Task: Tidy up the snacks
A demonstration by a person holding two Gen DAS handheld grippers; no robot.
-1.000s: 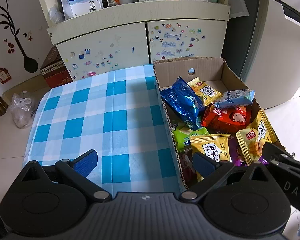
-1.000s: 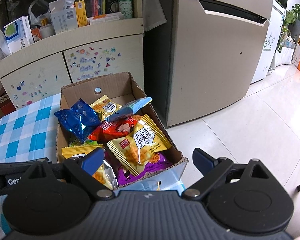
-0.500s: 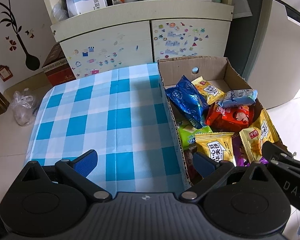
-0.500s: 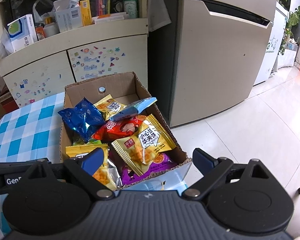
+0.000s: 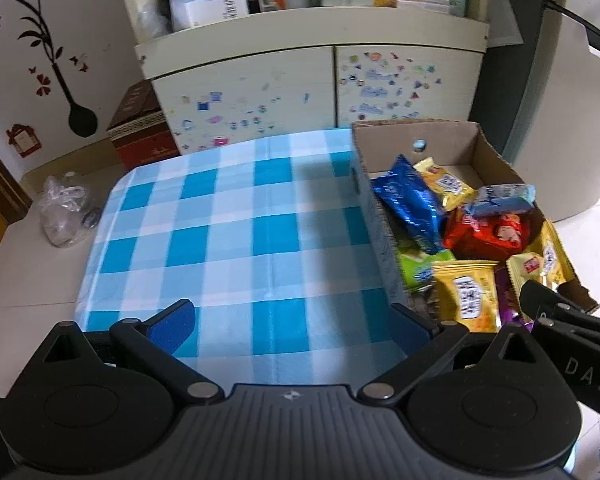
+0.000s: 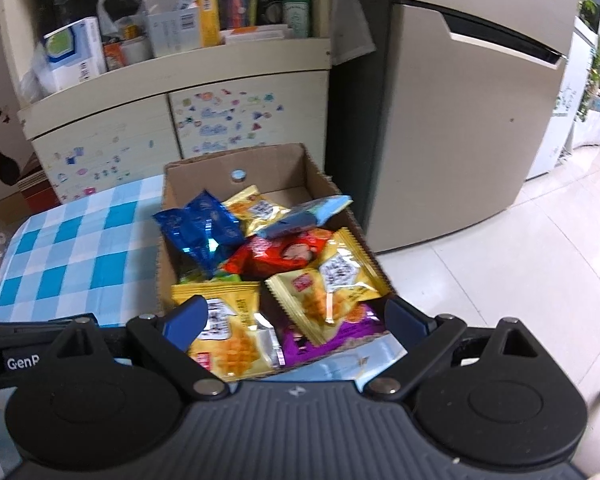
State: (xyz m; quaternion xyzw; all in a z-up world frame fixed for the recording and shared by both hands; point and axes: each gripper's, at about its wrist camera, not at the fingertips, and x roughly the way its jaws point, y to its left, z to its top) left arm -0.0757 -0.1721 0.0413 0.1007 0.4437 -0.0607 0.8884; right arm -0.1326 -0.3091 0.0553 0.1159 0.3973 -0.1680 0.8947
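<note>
A cardboard box point(image 5: 452, 140) point(image 6: 276, 164) stands at the right end of a blue-checked tablecloth point(image 5: 236, 236) point(image 6: 72, 252). It holds several snack packets: a blue bag point(image 5: 408, 204) point(image 6: 202, 228), a red packet point(image 5: 484, 236) point(image 6: 284, 256), yellow waffle packets point(image 5: 466, 296) point(image 6: 332, 280) and a light blue one point(image 5: 504, 198) point(image 6: 304, 216). My left gripper point(image 5: 292, 322) is open and empty above the cloth, left of the box. My right gripper point(image 6: 296, 320) is open and empty above the box's near end.
A cream cabinet point(image 5: 312, 80) point(image 6: 172, 120) with stickers and a cluttered shelf stands behind the table. A fridge point(image 6: 472, 120) is at the right over tiled floor point(image 6: 520, 264). A plastic bag point(image 5: 66, 216) and a dark red box point(image 5: 140, 128) lie on the floor at left.
Both grippers have shifted left a little, so the box has slid to the right in both views. Both stay open and empty.
</note>
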